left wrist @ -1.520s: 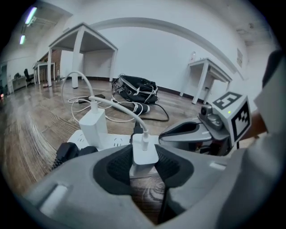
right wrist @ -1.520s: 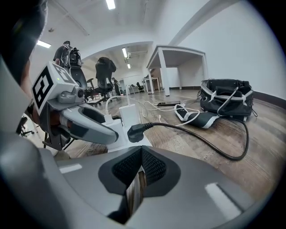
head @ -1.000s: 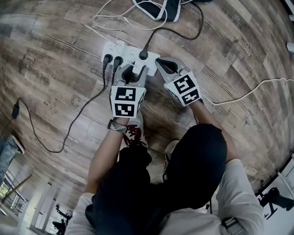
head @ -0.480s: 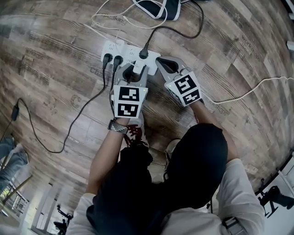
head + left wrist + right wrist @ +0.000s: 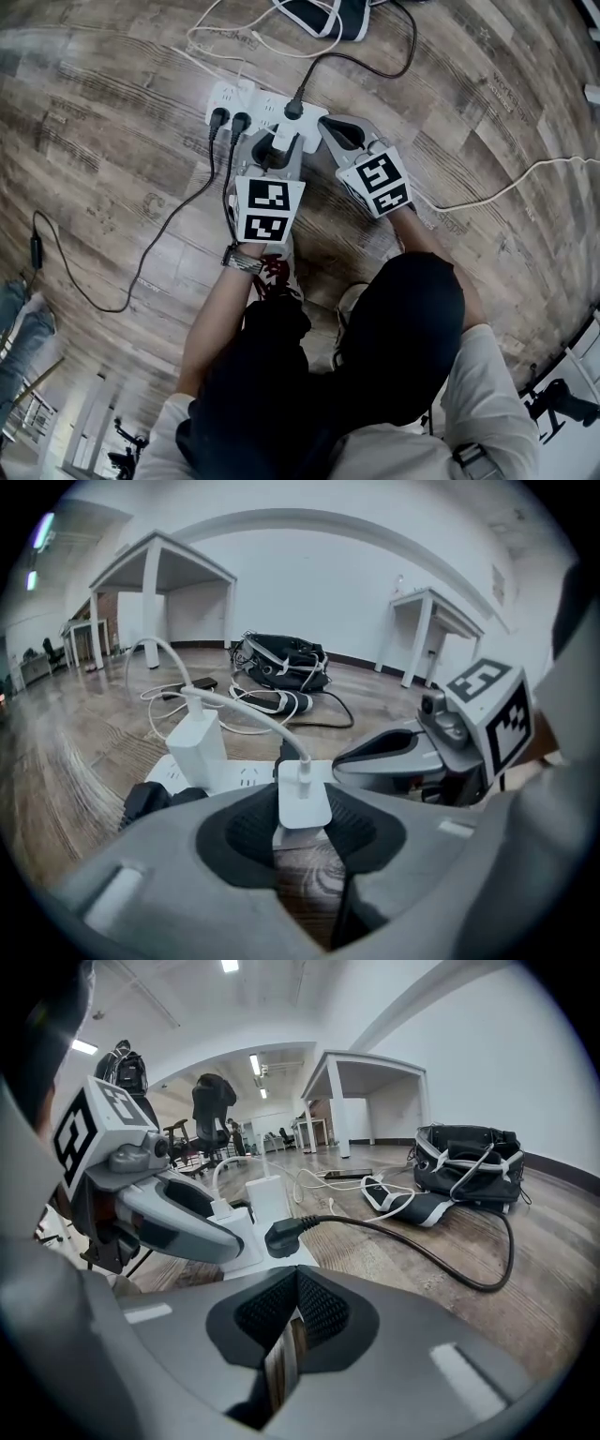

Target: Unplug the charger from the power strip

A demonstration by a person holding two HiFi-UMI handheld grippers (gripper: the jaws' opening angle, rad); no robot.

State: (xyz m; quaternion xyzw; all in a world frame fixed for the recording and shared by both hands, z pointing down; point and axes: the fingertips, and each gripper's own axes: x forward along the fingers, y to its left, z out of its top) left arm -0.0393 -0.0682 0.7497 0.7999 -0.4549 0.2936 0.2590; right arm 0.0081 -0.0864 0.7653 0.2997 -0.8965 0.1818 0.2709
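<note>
A white power strip (image 5: 251, 105) lies on the wooden floor. A small white charger (image 5: 282, 141) with a white cable stands in it, and my left gripper (image 5: 277, 150) is shut on that charger. In the left gripper view the charger (image 5: 305, 797) sits upright between the dark pads of the left gripper (image 5: 305, 819), still seated on the strip (image 5: 234, 776). My right gripper (image 5: 326, 128) is shut on nothing, its tips resting at the strip's right end. The right gripper view shows its closed jaws (image 5: 294, 1283) just short of the strip (image 5: 246, 1241).
Two black plugs (image 5: 228, 122) fill the strip's left sockets and another black plug (image 5: 292, 111) with a thick cable sits near the right end. A taller white adapter (image 5: 199, 748) stands behind. A black bag (image 5: 469, 1171) and loose white cables (image 5: 225, 37) lie beyond.
The left gripper's marker cube has rolled slightly about its own line while keeping its hold on the charger. The right gripper has stayed still.
</note>
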